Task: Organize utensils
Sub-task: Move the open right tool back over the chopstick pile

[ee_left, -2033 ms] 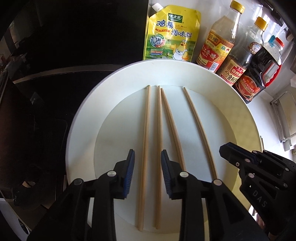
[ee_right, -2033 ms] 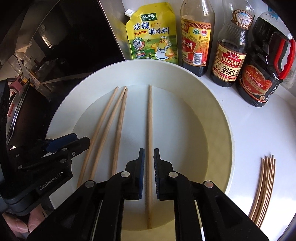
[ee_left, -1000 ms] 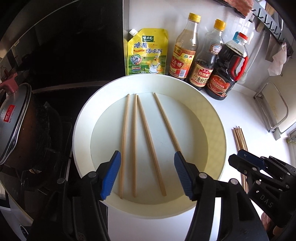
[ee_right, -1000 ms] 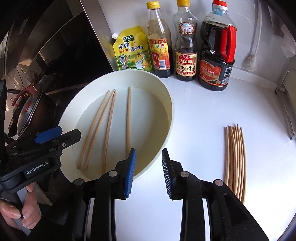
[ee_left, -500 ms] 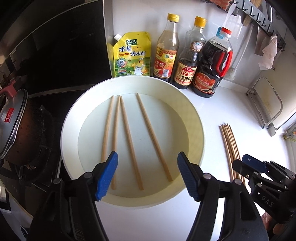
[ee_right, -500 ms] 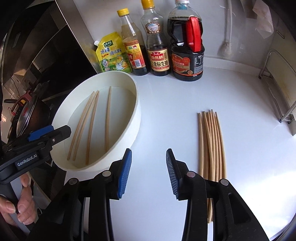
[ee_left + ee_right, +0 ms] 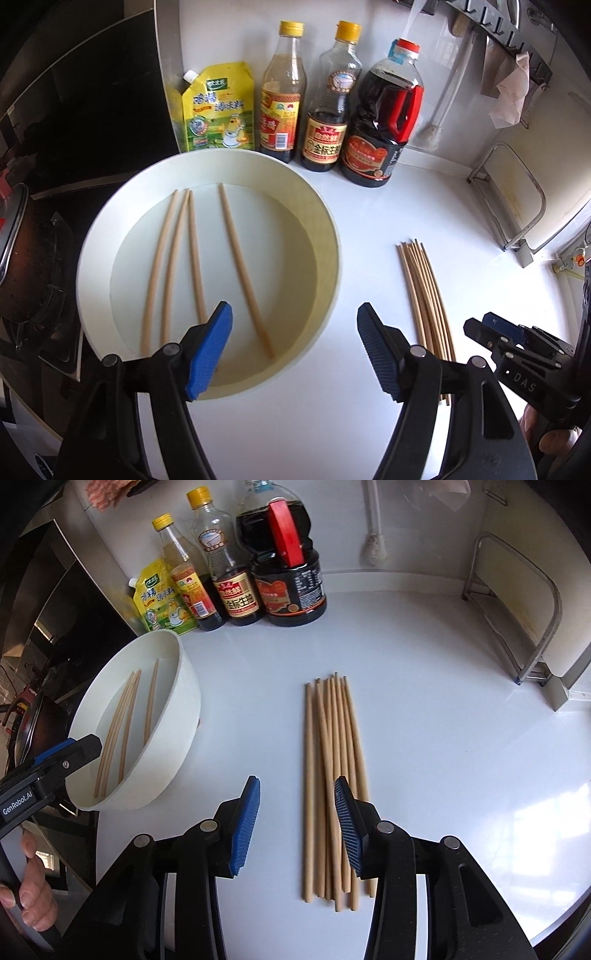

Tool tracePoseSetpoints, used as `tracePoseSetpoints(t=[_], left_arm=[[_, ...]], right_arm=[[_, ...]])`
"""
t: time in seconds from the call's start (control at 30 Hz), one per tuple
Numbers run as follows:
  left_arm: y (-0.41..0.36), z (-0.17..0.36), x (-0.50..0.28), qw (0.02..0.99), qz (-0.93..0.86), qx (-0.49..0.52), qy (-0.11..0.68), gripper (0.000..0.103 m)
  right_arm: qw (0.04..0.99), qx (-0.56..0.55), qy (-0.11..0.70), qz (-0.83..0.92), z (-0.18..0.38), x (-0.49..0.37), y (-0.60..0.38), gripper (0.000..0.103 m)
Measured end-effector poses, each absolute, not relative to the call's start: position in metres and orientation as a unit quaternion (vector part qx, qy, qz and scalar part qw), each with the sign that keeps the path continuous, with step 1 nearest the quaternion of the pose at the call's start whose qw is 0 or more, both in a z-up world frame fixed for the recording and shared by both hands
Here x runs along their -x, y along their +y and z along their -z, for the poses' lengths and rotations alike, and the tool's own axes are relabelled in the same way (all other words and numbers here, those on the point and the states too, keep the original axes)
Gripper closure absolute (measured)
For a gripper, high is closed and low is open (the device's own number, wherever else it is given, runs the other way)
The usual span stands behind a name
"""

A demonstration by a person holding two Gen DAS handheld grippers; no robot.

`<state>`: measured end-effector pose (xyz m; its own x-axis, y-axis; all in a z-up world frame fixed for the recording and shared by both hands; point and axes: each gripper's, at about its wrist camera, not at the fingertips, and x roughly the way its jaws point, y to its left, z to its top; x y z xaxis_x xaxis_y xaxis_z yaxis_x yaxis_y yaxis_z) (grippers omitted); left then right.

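Observation:
Several wooden chopsticks [image 7: 236,266] lie in a white round basin [image 7: 325,229] at the counter's left; the basin [image 7: 184,686] also shows in the right wrist view. A bundle of several chopsticks [image 7: 332,775] lies on the white counter to its right, also seen in the left wrist view [image 7: 424,291]. My left gripper [image 7: 293,347] is open and empty above the basin's near right rim. My right gripper [image 7: 297,819] is open and empty, held above the near end of the bundle. The right gripper [image 7: 517,354] shows at the lower right of the left wrist view.
A yellow seasoning pouch [image 7: 218,107], two sauce bottles [image 7: 325,110] and a dark jug with a red handle [image 7: 384,122] stand along the back wall. A metal rack [image 7: 517,602] stands at the right. A stove with a pot [image 7: 14,251] lies left of the basin.
Both grippers have pulled back and swung right, away from the basin. The right gripper let go of a chopstick in the basin, opened, and now hovers over the bundle. The left gripper opened wide.

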<state>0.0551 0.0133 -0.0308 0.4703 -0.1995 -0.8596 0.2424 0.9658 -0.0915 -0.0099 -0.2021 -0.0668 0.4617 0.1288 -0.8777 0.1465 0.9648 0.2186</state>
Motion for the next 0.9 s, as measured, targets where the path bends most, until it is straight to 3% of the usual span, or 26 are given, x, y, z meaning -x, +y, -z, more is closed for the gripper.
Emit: tracePoseSetpoints(t=[0.9], left_arm=[[-0.096,0.069,-0.007,0.843,0.164,-0.058,0.509,0.029]], right_arm=[[0.848,-0.143,0.509,0.029,0.116,0.055,-0.282,0.059]])
